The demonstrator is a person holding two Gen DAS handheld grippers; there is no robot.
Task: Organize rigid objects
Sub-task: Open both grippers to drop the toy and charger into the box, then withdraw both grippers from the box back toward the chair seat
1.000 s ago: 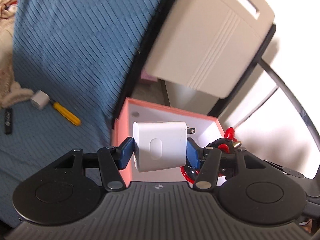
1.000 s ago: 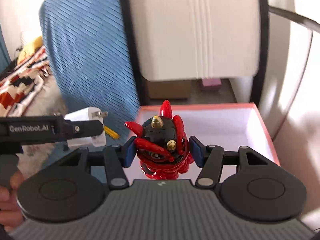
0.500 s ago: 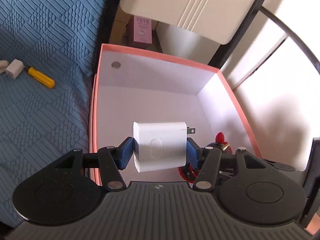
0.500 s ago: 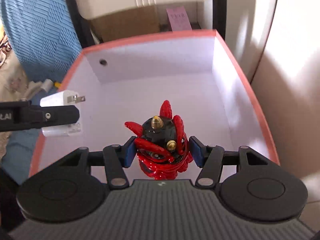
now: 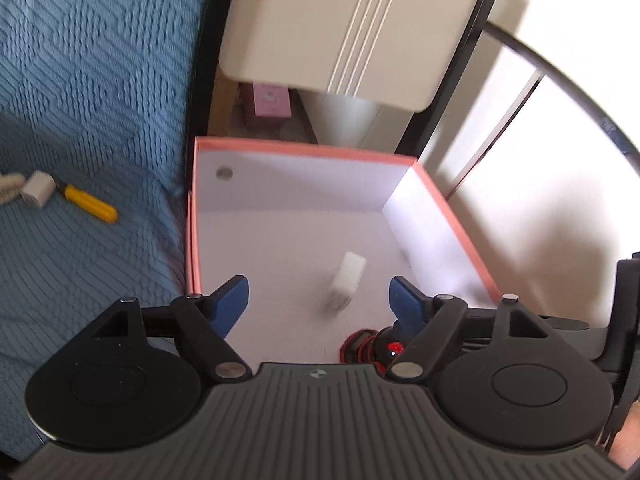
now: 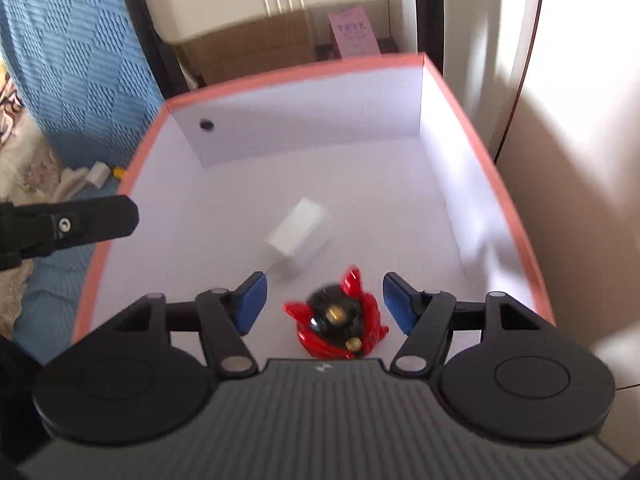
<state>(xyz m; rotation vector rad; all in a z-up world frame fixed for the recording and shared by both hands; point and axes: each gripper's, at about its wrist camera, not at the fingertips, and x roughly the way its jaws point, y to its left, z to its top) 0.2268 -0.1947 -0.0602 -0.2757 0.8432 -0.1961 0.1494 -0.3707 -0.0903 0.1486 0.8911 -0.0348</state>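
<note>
Both grippers, clamped a moment ago, now gape over the pink-rimmed box: the left gripper has released the white charger, the right gripper the red figurine. Both items are inside, apparently delivered.

A: The white plastic charger block is smeared by motion blur inside the pink-rimmed white cardboard box. I cannot tell whether it touches the box floor, and its prongs are not readable.

B: In the left wrist view the charger block is blurred too. The red and black horned toy figure at the box's near end is mostly covered by the left gripper's body.

A: Beyond the box, the small pink printed carton has lettering too soft to read.

B: Left of the box, the yellow-handled tool has its tip hidden behind a small white plug.
</note>
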